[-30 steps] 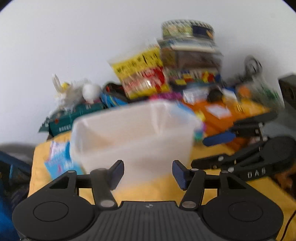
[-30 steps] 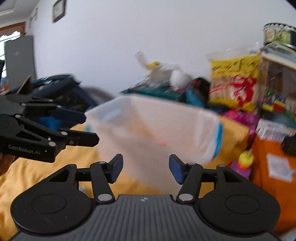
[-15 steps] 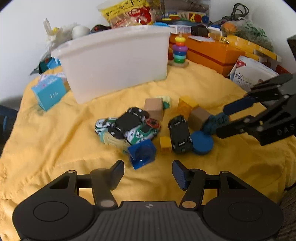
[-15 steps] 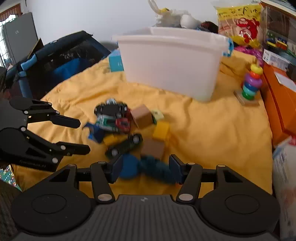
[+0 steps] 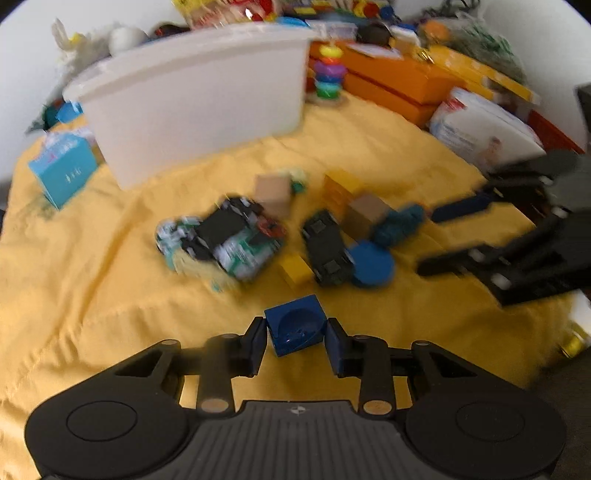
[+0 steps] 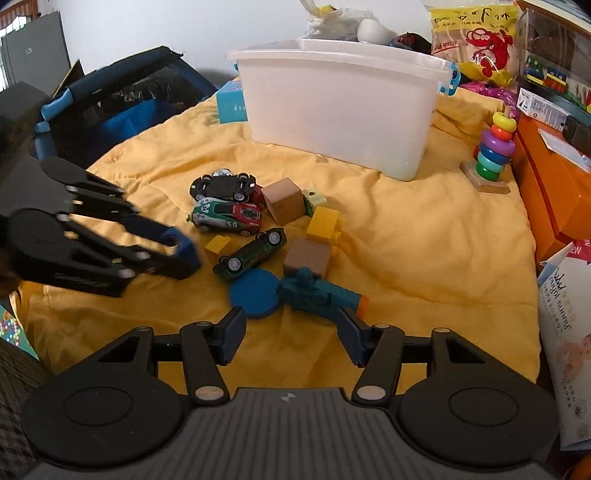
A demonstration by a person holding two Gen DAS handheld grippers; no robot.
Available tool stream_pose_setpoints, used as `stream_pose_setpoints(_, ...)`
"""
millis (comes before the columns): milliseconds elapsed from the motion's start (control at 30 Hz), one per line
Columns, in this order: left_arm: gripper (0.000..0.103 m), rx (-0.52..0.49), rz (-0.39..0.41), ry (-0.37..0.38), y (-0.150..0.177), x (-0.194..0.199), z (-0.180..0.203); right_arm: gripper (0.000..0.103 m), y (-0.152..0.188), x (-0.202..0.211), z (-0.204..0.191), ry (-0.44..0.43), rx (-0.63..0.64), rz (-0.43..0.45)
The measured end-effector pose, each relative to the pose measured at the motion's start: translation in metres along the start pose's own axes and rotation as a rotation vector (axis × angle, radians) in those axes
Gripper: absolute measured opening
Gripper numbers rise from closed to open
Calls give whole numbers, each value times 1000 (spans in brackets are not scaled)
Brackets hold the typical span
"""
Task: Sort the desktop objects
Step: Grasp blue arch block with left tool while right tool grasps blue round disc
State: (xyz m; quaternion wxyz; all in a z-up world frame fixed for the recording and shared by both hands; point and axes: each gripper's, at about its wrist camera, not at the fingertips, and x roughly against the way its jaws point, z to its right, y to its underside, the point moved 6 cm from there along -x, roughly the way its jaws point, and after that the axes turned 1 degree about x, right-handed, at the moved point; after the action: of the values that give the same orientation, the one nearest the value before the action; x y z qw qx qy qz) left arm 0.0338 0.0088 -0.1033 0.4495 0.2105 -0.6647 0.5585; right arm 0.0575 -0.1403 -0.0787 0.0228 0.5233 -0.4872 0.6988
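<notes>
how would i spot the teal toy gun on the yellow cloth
Start at the white plastic bin on the yellow cloth; the toy pile lies in front. The teal toy gun is at its near edge, beside the flat blue disc, alone in having an orange muzzle.

This looks like a lived-in room at home, likely a child's play corner. A rumpled yellow quilt (image 6: 424,236) covers the surface, and toys lie scattered on it: little toy cars (image 6: 226,214), wooden blocks (image 6: 283,199) and a ring-stacking toy (image 6: 495,147). A plain white storage tub (image 6: 343,110) stands among them. Along the white wall (image 6: 166,26) household clutter is heaped up: a snack bag (image 6: 476,48) with a red cartoon print, orange boxes (image 6: 546,184), a pack (image 6: 565,325) with a baby pictured on it. Off to one side sits what may be a dark blue fabric bag (image 6: 122,96), though the edge of the view distorts it.
</notes>
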Motion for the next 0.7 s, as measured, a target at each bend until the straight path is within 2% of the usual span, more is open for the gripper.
stream_pose_setpoints(100, 38, 4, -52, 19, 6, 10, 4, 59, -1, 0, -5, -4, 42, 1)
stream_pose_setpoints(200, 38, 33, -140, 69, 10, 0, 4, 57, -3, -4, -13, -78, 44, -13)
stream_pose_setpoints(267, 38, 35, -140, 62, 9, -10, 3, 54, -3, -12, -15, -115, 3, -42)
stream_pose_setpoints(333, 40, 15, -106, 41, 5, -17, 3, 47, -4, -18, -15, -124, -23, -51)
stream_pose_setpoints(400, 41, 2, -62, -5, 0, -15, 2, 46, -6, -22, -16, -94, -4, -47)
stream_pose_setpoints(467, 49, -15, -3, -15, -1, -3, 3, 46, -8, -23, -20, -76, 37, -36)
stream_pose_setpoints(533, 53, -28, 44, -28, 1, 7, 3, 46, -11, -25, -22, -66, 66, -23)
stream_pose_setpoints(600, 53, -28, 51, -59, 5, 14, 1, 46, -14, -30, -23, -54, 93, -27)
stream_pose_setpoints(700, 53, -25, 38, -5, 15, 22, 5, 47, -18, -33, -29, -80, 138, -38)
